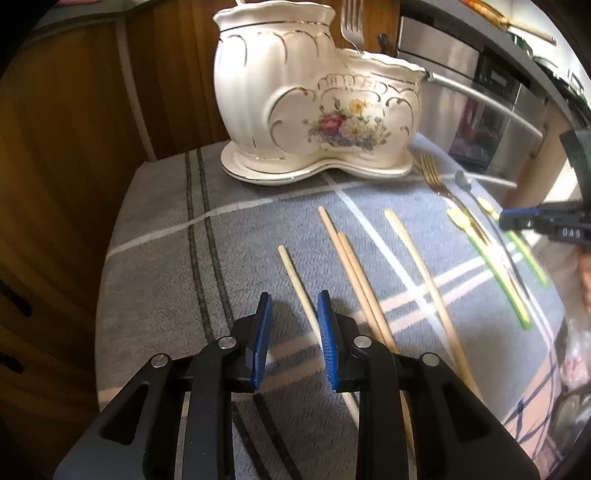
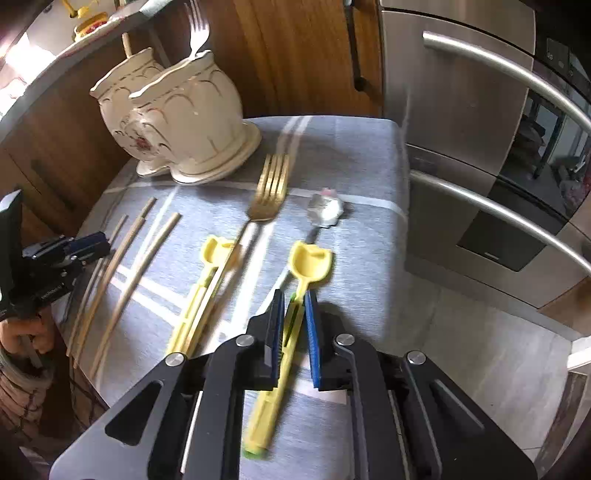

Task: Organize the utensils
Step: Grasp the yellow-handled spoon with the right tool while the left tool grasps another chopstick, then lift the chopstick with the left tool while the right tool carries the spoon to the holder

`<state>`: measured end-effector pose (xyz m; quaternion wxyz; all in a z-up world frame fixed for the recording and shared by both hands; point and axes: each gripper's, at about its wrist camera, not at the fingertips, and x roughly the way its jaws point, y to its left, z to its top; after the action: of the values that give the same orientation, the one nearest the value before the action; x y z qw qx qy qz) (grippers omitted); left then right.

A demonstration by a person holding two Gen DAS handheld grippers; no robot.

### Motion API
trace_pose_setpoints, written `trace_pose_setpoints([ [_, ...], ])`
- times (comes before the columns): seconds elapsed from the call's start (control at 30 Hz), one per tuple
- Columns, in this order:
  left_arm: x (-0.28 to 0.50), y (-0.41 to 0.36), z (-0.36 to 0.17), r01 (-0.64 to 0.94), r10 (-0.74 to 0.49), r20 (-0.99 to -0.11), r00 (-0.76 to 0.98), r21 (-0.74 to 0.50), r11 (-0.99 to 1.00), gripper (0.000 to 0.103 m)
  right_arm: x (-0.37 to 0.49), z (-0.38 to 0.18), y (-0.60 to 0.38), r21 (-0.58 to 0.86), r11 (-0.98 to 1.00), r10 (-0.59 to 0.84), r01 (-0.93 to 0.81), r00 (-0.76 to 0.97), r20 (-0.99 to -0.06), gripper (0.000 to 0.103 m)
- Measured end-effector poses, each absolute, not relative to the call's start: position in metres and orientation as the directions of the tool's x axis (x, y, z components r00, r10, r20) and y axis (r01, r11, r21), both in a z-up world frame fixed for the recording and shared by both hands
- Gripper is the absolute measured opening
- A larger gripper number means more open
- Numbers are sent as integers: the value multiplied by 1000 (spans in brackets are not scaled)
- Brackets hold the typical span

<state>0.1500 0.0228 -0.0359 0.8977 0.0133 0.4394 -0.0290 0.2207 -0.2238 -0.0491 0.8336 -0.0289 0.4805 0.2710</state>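
Closest in the left wrist view, left gripper point(image 1: 294, 312) hovered low over the grey striped cloth point(image 1: 155, 258), blue pads spread apart and bare, one pale chopstick point(image 1: 295, 280) lying between them, untouched as far as could be judged. Further right lay a chopstick pair point(image 1: 354, 273), a longer chopstick point(image 1: 417, 269), a gold fork point(image 1: 434, 175) and yellow-green utensils, with the cream floral holder point(image 1: 314, 99) at the far edge, a silver fork point(image 1: 352, 26) already standing inside. Closest in the right wrist view, right gripper point(image 2: 294, 306) straddled the handle of a yellow spoon point(image 2: 291, 306), pads nearly pressed onto it; firm pinch could not be confirmed. Beyond lay a second yellow utensil point(image 2: 207, 288) and a small silver spoon point(image 2: 325, 210). Judged step: picking up. Next move likely called for closing, lifting, then carrying to the holder.
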Motion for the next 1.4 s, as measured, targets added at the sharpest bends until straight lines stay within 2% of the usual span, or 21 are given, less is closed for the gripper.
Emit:
trace_pose_setpoints([
  [0.17,148,20,-33,110,-54,-821,569,10,994,27,222,-47,-220,124,835,354,-537,350,-867,10],
  [0.4,146,11,-31,190,-61,-865,497,40,981,27,226,-45,-192,-36,780,181,-625,281,-942,11],
  [0.53,152,13,-30,192,-77,-881,466,16,981,27,228,-44,-189,-37,779,155,-626,251,-955,11],
  [0.7,156,11,-30,202,-67,-886,458,30,979,22,232,-43,-200,42,809,215,-586,229,-950,10],
  [0.77,157,11,-30,199,-67,-887,457,29,980,9,233,-43,-204,70,817,241,-572,228,-943,10],
  [0.87,157,18,-30,178,-82,-883,461,1,984,5,231,-40,-209,92,824,267,-558,239,-934,10],
  [1.13,149,44,-22,107,-155,-841,519,-116,988,4,221,-10,-205,119,804,352,-583,304,-885,10],
  [1.4,129,77,49,63,-171,-680,713,-181,981,4,215,44,-191,166,775,492,-609,417,-764,9],
])
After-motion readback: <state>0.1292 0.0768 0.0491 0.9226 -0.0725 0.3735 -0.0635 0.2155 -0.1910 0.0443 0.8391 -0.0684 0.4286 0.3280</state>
